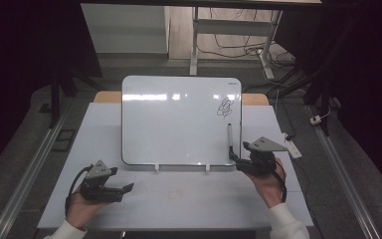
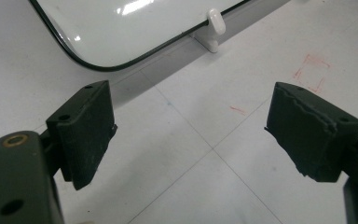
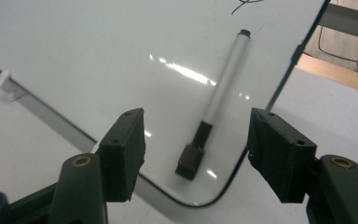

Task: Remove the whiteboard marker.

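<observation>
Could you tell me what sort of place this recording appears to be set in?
Probably a lab or office test bench: a glossy white whiteboard with a black scribble stands propped on a white worktable, loose cables trail across the floor behind, and dark curtains flank the setup.

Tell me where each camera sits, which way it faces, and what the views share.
High view: above the person's side, facing forward and down on the whiteboard; both hands show.
Left gripper view: on the left gripper, open over the table.
Right gripper view: on the right gripper, facing the marker.
All share the whiteboard.
</observation>
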`<state>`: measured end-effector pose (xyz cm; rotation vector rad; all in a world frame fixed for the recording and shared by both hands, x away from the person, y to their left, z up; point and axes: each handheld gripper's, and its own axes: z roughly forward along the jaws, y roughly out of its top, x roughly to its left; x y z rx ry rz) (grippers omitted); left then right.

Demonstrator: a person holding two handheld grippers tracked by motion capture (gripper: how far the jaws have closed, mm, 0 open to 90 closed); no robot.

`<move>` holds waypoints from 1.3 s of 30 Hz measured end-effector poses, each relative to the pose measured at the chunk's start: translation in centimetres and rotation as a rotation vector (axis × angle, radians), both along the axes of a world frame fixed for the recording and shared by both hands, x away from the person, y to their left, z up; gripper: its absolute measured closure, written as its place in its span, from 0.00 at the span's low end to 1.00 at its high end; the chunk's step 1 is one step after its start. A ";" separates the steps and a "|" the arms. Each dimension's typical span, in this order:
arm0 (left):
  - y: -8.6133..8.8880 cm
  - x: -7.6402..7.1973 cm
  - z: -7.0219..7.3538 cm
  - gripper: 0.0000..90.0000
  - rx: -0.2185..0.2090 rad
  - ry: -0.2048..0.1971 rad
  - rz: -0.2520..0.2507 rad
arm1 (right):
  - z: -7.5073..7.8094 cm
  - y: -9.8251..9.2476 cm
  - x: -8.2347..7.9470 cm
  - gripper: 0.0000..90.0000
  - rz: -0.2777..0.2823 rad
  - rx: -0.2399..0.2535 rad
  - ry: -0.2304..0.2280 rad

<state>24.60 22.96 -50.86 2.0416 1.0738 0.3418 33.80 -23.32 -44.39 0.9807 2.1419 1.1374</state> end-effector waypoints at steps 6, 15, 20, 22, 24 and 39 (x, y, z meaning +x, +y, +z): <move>0.1 0.0 0.0 0.18 0.001 -0.003 -0.001 | -0.4 2.3 1.8 0.51 -0.066 -0.058 0.008; 0.1 -0.2 0.0 0.18 0.004 -0.008 -0.005 | -0.9 4.0 3.3 0.64 -0.149 -0.149 -0.034; 0.2 -0.2 -0.1 0.18 0.003 -0.008 -0.008 | -1.1 4.2 3.2 0.69 -0.162 -0.170 -0.033; 0.1 -0.2 -0.1 0.18 0.004 -0.010 -0.010 | -1.2 4.1 3.3 0.70 -0.170 -0.174 -0.025; 0.1 -0.2 -0.1 0.18 0.006 -0.011 -0.011 | -1.3 4.0 3.4 0.71 -0.173 -0.169 -0.018; -0.2 -0.1 -0.2 0.18 0.018 -0.007 -0.016 | -0.9 4.8 4.5 0.82 -0.214 -0.160 -0.027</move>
